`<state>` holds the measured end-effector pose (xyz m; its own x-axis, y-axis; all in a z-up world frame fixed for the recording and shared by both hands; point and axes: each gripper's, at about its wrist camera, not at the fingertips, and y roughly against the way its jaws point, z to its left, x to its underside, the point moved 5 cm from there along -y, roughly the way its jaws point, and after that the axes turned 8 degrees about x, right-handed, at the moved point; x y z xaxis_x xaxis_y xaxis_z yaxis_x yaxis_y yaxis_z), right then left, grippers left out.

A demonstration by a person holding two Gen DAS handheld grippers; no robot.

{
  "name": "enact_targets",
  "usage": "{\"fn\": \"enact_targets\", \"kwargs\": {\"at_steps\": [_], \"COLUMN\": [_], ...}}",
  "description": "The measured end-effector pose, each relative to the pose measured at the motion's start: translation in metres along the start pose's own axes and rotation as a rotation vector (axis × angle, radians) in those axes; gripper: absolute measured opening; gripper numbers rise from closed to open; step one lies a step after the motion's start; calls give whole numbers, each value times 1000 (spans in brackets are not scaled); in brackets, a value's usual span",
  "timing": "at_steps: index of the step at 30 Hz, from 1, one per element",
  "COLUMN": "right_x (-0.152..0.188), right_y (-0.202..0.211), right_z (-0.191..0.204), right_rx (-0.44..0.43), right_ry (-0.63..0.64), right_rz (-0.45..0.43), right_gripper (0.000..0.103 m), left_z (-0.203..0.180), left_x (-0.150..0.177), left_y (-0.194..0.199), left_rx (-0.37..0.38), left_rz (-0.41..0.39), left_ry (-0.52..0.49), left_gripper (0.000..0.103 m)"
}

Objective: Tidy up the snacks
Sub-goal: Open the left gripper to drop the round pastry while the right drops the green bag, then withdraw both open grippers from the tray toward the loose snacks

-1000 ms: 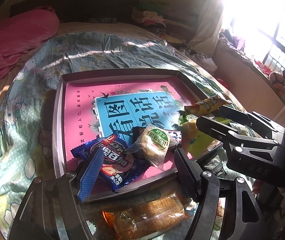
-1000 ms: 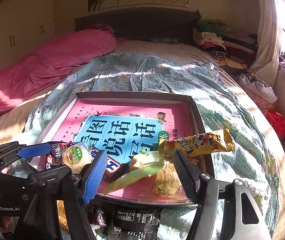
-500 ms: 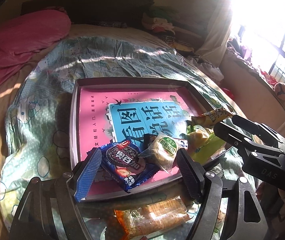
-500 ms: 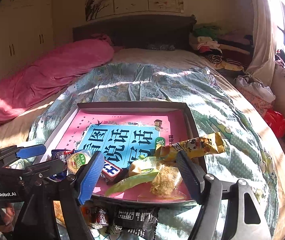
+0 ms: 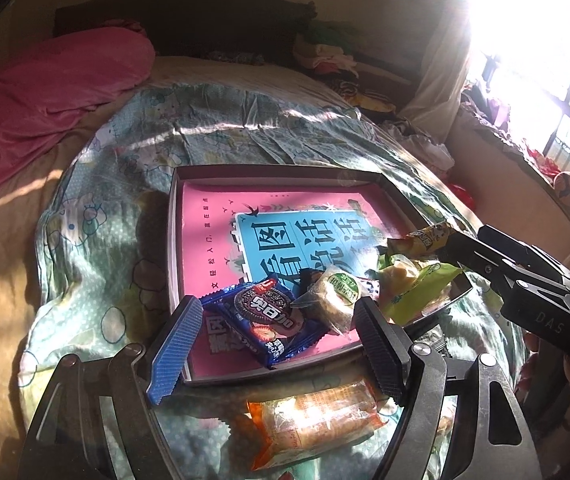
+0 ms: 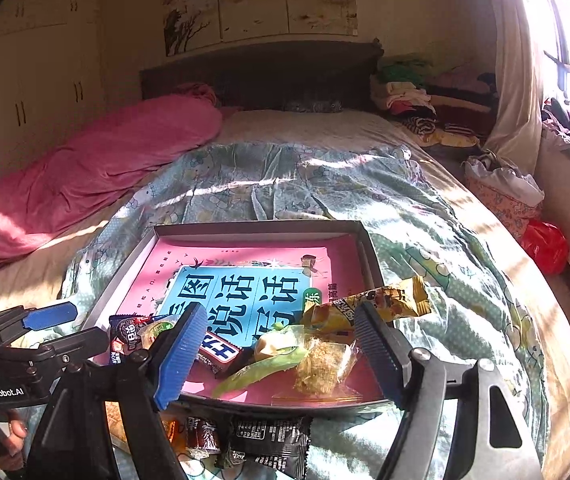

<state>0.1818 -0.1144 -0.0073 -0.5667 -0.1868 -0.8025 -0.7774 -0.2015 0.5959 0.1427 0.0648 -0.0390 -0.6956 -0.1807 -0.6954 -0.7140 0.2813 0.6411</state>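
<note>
A sunlit bed (image 6: 425,216) under a patterned quilt (image 6: 285,184) carries the snack tray (image 6: 253,227) near its foot edge; both hand-held grippers, left (image 5: 277,344) and right (image 6: 281,356), hang released, jaws just widened, empty.

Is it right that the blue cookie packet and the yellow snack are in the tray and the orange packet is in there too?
Not quite. The orange packet lies outside the tray, on the quilt in front of it, as the left wrist view shows. The blue cookie packet and the yellow snack are in the tray.
</note>
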Motion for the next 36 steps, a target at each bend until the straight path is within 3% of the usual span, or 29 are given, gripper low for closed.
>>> {"fn": "enact_targets", "kwargs": {"at_steps": [21,36], "right_x": [-7,-5], "right_y": [28,42], "right_z": [-11,-7], "right_rx": [-37,-46], "right_ry": [-48,-32], "right_rz": [-44,-51], "right_gripper": [84,85], "left_z": [22,19], "left_x": [-3,7], "left_y": [43,46], "left_rx": [-19,-10], "left_rz": [-119,-101], "left_ry": [33,28], "left_gripper": [80,80]}}
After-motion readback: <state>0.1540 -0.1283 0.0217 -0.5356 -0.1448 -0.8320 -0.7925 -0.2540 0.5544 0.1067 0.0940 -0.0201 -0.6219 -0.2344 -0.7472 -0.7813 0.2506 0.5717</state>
